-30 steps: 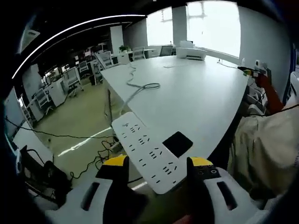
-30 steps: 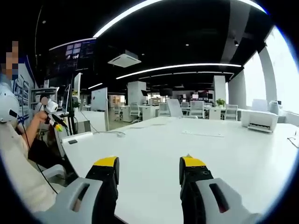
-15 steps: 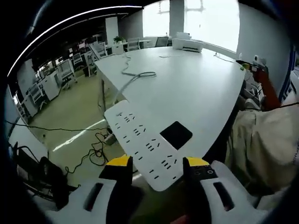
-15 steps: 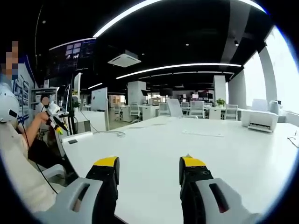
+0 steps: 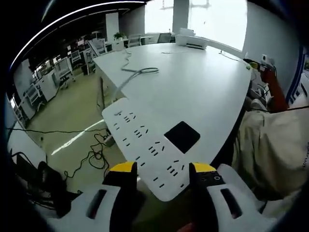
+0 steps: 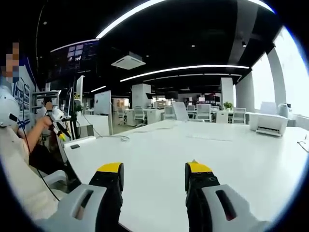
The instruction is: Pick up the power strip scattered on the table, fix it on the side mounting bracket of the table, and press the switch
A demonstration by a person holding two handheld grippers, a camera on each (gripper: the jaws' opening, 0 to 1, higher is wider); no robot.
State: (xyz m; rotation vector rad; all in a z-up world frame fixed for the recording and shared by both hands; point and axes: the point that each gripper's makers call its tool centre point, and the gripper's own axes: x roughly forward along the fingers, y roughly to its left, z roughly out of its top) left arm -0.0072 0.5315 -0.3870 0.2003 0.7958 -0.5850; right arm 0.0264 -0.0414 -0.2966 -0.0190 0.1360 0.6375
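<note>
Two views take in one large open-plan office: dark ceiling with long light strips, rows of desks and chairs at the upper left of the left gripper view, bright windows at its top, and a pale olive floor [image 5: 72, 111] crossed by loose black cables [image 5: 96, 154] at lower left. A person in a beige garment [image 5: 275, 154] sits at the right edge of that view.

Next in size is the broad white surface [image 5: 193, 82], its near edge cutting through the frame's centre; a white printer [image 5: 190, 41] stands at its far end near the top.

Over that near edge hangs the long white multi-socket power strip [image 5: 145, 150], slanting from centre-left down to bottom centre, its lower end clamped between the jaws of the left tongs [image 5: 163, 169]. It seems carried there, off the surface's side, to reach the mounting bracket, which I cannot make out. Its grey cord [image 5: 135, 72] trails away across the surface toward the upper centre. A small flat black square [image 5: 182, 136] lies on the surface just beside the strip.

In the right gripper view the right tongs [image 6: 154, 170] stand apart with nothing between them, low over the white surface, apparently waiting for the switch.
</note>
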